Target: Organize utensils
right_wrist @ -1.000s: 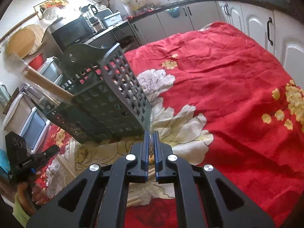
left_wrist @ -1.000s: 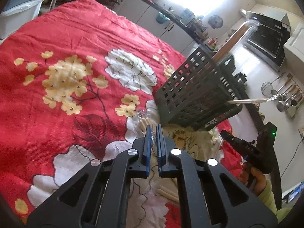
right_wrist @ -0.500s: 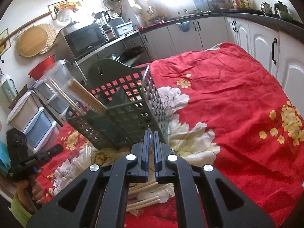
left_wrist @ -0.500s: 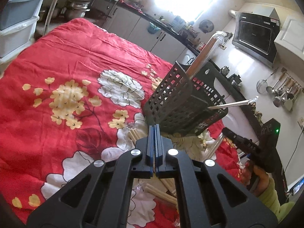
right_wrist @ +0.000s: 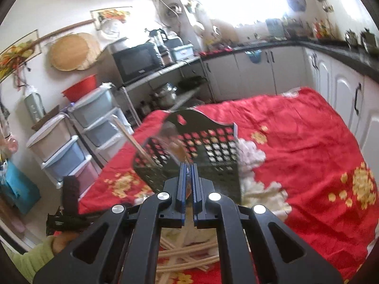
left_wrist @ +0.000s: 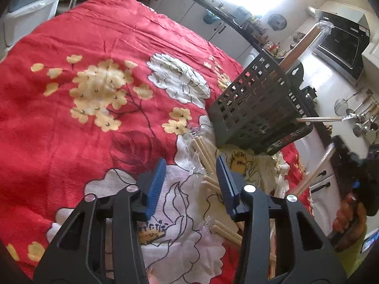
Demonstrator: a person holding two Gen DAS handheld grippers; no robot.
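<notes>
My left gripper (left_wrist: 189,182) hangs open just above several plastic-wrapped wooden chopsticks (left_wrist: 206,153) lying on the red flowered cloth (left_wrist: 78,47). Nothing is between its blue pads (left_wrist: 155,184). Behind them a black perforated basket (left_wrist: 255,111) holds a wrapped wooden utensil (left_wrist: 303,45) and a wrapped chopstick pair (left_wrist: 319,118). My right gripper (right_wrist: 188,177) is shut on a clear-wrapped chopstick pair (left_wrist: 315,172), raised in front of the basket (right_wrist: 213,151). More chopsticks (right_wrist: 187,255) lie beneath it.
The cloth (right_wrist: 308,146) covers the whole table. White cabinets (right_wrist: 336,87) run along the right, and plastic drawer units (right_wrist: 71,146) and a microwave (right_wrist: 137,61) stand at the left. A hand in a green sleeve (right_wrist: 47,248) holds the other gripper.
My left gripper has opened and dropped closer to the chopsticks on the cloth. My right gripper has risen, still shut on the wrapped pair, so the basket sits lower in its view.
</notes>
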